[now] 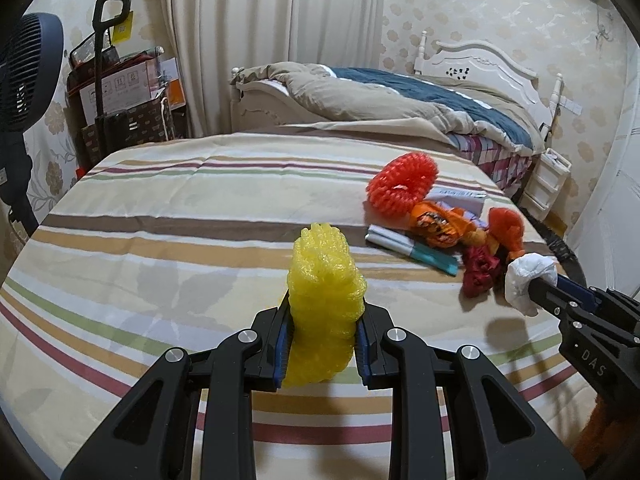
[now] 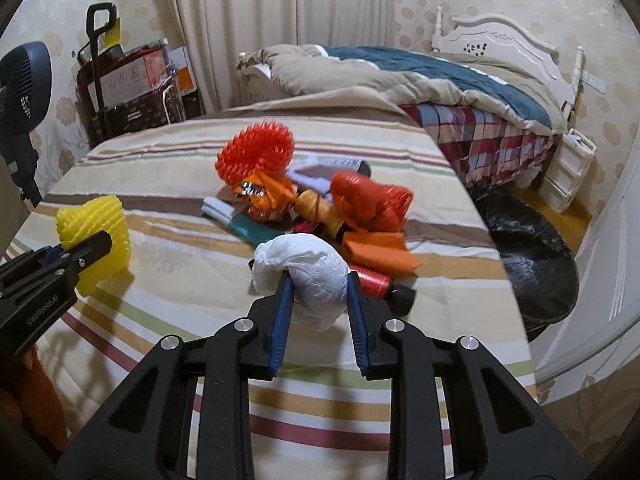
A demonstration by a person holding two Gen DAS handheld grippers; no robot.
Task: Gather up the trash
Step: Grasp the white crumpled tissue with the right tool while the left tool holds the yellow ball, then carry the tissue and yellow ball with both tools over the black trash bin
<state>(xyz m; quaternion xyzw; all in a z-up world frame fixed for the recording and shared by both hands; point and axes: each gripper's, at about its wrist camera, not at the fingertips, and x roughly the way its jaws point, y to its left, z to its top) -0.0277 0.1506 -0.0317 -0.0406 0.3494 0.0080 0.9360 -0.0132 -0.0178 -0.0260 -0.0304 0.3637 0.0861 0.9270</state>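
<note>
Black plastic trash bag (image 2: pixel 532 256): on the floor at the right-hand edge of the striped table cover (image 2: pixel 168 264), mouth spread wide; its inside shows only dark crinkled film, and whether anything lies in it cannot be told.

White plastic drawer unit (image 2: pixel 568 176): on the floor beyond the bag, beside the bed (image 2: pixel 460 76); drawers closed, contents hidden.

Dark trolley basket (image 1: pixel 128 120): far left corner, by the curtain, filled with cardboard boxes standing upright.

Yellow foam net sleeve (image 1: pixel 326 304): clamped between the blue pads of the left gripper (image 1: pixel 322 344), held just above the cover. Long axis runs away from the camera and upward, the free end rising well past the fingertips.

White crumpled tissue (image 2: pixel 308 280): pinched by the right gripper (image 2: pixel 318 308), whose jaws are closed onto it. A rounded wad with no clear long axis, bulging out past the fingertips on all sides, at the near edge of the pile.

Trash pile, on the cover: red foam net ring (image 2: pixel 256 152), on edge, opening facing the camera; orange snack wrapper (image 2: pixel 268 192); red-orange crumpled net (image 2: pixel 368 200); teal-and-white flat packet (image 1: pixel 412 248), lying flat with its long axis slanting from far left to near right. All items touch or overlap.
</note>
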